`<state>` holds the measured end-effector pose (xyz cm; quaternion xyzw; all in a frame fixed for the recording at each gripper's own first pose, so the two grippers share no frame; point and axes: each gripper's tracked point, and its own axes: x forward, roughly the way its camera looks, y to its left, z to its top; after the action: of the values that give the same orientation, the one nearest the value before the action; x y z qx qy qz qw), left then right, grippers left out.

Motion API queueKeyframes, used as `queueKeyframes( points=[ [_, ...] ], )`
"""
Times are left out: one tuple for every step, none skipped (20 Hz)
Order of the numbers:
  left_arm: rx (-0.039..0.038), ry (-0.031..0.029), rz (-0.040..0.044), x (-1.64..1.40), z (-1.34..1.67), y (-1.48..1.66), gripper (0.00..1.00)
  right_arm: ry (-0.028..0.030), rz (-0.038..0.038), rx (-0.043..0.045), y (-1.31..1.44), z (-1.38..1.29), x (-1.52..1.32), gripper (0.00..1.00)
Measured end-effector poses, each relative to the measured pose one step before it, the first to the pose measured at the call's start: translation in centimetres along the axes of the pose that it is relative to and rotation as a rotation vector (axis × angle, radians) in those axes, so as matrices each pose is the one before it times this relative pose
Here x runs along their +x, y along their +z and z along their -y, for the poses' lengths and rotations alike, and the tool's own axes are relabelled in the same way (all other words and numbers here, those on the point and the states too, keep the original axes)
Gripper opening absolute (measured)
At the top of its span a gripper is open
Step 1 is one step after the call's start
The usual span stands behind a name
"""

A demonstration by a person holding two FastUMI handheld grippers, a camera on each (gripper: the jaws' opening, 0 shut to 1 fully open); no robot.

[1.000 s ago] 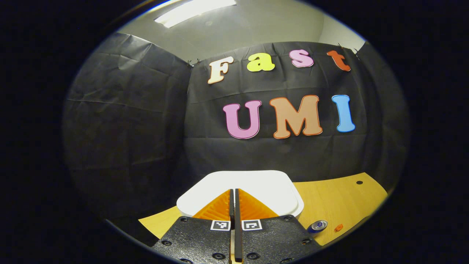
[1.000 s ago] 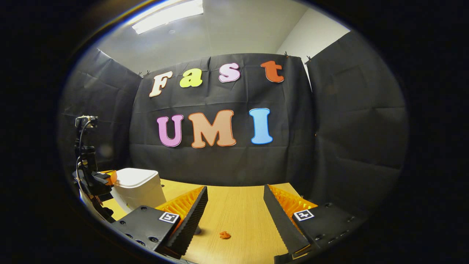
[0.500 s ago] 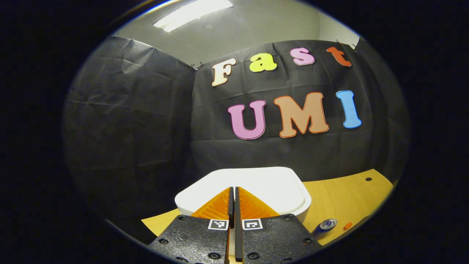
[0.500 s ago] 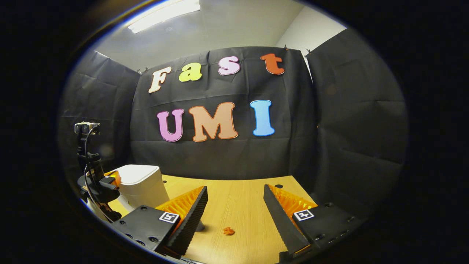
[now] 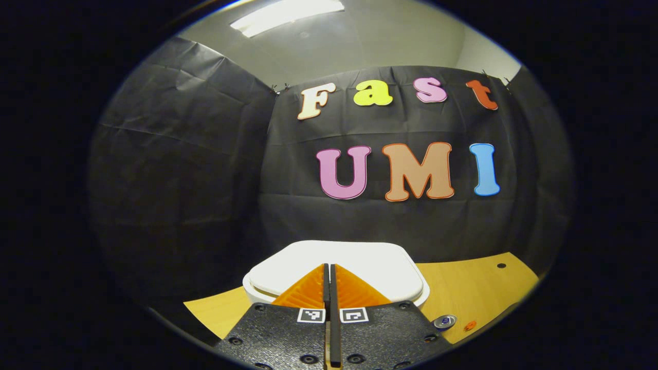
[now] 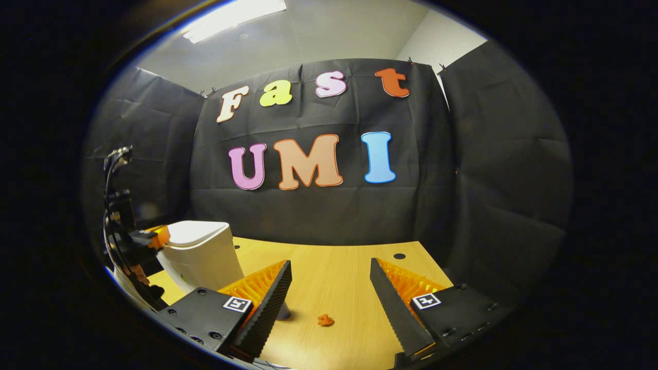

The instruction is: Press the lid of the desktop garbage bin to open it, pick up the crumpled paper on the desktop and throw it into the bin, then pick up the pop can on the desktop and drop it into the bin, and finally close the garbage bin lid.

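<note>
Progress looks slight, by my reading; the garbage bin (image 5: 336, 267) stands at the left end of the counter (image 6: 339, 288), and in the left gripper view a thin dark seam shows under the front edge of its lid (image 5: 354, 259), so the lid may be just sprung or merely seated, and I cannot tell which; it is certainly not swung up. Crumpled paper (image 6: 325, 320) lies on the bare counter, well to the right of the bin, not picked up; the pop can (image 5: 444, 322) stands on the counter between bin and paper, its top rim facing up, also untouched. Opening fully, both throws and the closing of the lid all seem left to do.

Left hand-held gripper (image 5: 328, 288) has its two fingers pressed together with nothing between them; they point forward over the near edge of the lid, tips above or on its white surface, though contact cannot be judged from this angle; the right gripper view shows that same gripper at the bin's left side, level with the lid. Right hand-held gripper (image 6: 330, 303) is spread wide and holds nothing; it hovers low over the counter, roughly level, with the paper lying ahead between its two fingers and the can partly hidden behind its left finger (image 6: 267, 303).
</note>
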<state>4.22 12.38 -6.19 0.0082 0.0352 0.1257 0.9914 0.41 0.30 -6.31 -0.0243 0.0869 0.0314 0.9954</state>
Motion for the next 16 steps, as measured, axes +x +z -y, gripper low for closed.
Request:
queueKeyframes(
  points=[
    [0.00101, 0.00269, 0.01791, 0.019, 0.088, 1.049, 0.00, -0.00078, -0.01167, -0.00999, -0.635, 0.206, 0.234, 0.97],
    [0.01573, 0.00729, 0.02992, -0.122, -0.286, 1.314, 0.00, 0.00053, -0.01575, -0.00929, -0.835, 0.110, 0.222, 0.97],
    [0.01126, -0.01282, 0.02548, -0.228, 0.268, 1.262, 0.00, 0.00449, -0.01880, -0.00727, -0.755, 0.117, 0.340, 0.97],
    [0.00476, -0.01286, 0.02537, -0.271, 0.247, 1.218, 0.00, 0.00641, -0.02084, -0.00507, -0.828, -0.066, 0.338, 0.97],
    [-0.00002, -0.01519, 0.01922, -0.378, 0.295, 1.071, 0.00, 0.01109, -0.02312, -0.00191, -0.692, -0.128, 0.442, 0.97],
    [-0.00237, -0.00987, 0.01199, -0.363, 0.197, 0.726, 0.00, 0.01279, -0.02352, -0.00020, -0.708, -0.217, 0.495, 0.97],
    [-0.00129, -0.00234, 0.00497, -0.552, -0.084, 0.372, 0.00, 0.01466, -0.01948, -0.00154, -0.471, -0.228, 0.615, 0.97],
    [-0.00013, 0.00061, -0.00368, -0.645, -0.041, 0.111, 0.00, 0.01297, -0.01791, -0.00703, -0.531, -0.160, 0.787, 0.97],
    [-0.00115, 0.00069, -0.00578, -0.724, 0.001, -0.003, 0.00, 0.00944, -0.02379, -0.00981, -0.458, -0.060, 1.054, 0.97],
    [0.00354, -0.00002, -0.00897, -0.723, 0.022, -0.109, 0.00, 0.01504, -0.02753, -0.00539, -0.896, -0.028, 1.106, 0.98],
    [0.00819, 0.00288, -0.00866, -0.792, -0.169, -0.266, 0.00, 0.02030, -0.03485, 0.00291, -0.827, -0.231, 1.196, 0.97],
    [0.01136, 0.00431, -0.00398, -0.700, -0.235, -0.082, 0.00, 0.02338, -0.04023, 0.00590, -1.080, -0.260, 1.300, 0.97],
    [0.01343, 0.00510, -0.00159, -0.688, -0.212, -0.060, 0.00, 0.02237, -0.04459, 0.00941, -0.982, -0.162, 1.442, 0.98],
    [0.01180, 0.00741, 0.00112, -0.662, -0.365, -0.062, 0.00, 0.01739, -0.05529, 0.01355, -1.091, -0.050, 1.267, 0.98],
    [0.00716, 0.00905, 0.00249, -0.442, -0.303, 0.083, 0.00, 0.01744, -0.04178, 0.01558, -0.871, 0.014, 1.207, 0.98],
    [0.00229, 0.01255, -0.00056, -0.458, -0.309, -0.011, 0.00, 0.01421, -0.03024, 0.01247, -0.499, -0.049, 1.206, 0.98]
  ],
)
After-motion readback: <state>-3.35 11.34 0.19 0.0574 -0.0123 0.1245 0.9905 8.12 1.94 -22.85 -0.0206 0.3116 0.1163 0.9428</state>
